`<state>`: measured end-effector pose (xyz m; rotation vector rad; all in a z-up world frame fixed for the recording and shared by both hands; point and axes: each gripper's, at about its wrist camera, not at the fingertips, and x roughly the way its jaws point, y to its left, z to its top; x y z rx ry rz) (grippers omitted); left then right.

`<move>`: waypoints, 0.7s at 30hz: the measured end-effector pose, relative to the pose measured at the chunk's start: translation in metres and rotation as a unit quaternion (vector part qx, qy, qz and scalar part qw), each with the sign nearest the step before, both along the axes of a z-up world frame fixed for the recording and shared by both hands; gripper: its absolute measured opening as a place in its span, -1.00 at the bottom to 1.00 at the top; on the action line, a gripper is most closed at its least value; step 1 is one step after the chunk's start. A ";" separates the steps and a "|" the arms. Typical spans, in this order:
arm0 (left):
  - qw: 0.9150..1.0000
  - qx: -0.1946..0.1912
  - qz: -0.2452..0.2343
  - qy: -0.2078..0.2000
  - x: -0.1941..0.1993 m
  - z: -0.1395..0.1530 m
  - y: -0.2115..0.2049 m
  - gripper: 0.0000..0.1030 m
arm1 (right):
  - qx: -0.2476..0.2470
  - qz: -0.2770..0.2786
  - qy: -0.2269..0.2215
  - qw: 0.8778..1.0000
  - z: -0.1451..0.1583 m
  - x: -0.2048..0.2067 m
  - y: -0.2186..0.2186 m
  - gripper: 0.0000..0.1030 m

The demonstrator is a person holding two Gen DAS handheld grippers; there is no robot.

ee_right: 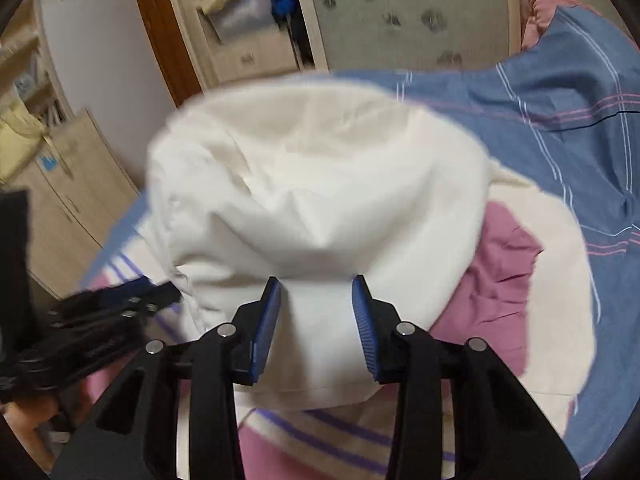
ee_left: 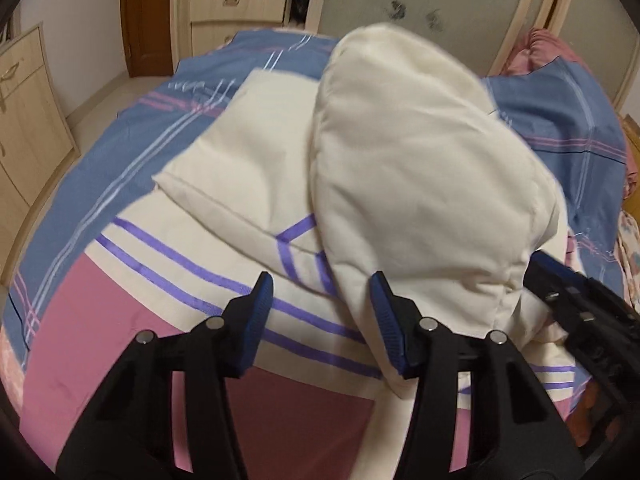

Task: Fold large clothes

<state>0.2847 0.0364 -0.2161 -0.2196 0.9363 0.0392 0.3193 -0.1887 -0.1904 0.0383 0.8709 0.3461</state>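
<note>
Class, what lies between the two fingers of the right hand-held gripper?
A bunched fold of the cream jacket fills the right hand-held gripper, shown in the right wrist view.
</note>
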 end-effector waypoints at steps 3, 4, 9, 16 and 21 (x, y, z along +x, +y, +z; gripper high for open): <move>1.000 -0.007 0.002 0.016 0.005 -0.014 0.005 0.10 | -0.016 -0.007 0.028 0.999 -0.038 0.004 0.011 -0.23; 1.000 -0.009 0.001 0.013 0.003 -0.014 0.006 0.10 | -0.012 -0.005 0.021 1.000 -0.037 0.003 0.010 -0.23; 0.999 -0.001 0.002 -0.046 -0.018 0.016 0.013 0.06 | 0.063 0.008 0.004 0.998 0.002 -0.034 -0.012 -0.21; 0.997 0.018 -0.027 -0.076 -0.002 0.029 -0.017 -0.01 | 0.081 -0.050 -0.061 0.994 0.045 -0.029 -0.039 -0.21; 0.999 0.032 -0.023 -0.011 0.030 -0.017 -0.021 0.04 | 0.037 -0.068 0.021 0.997 -0.021 0.017 -0.027 -0.21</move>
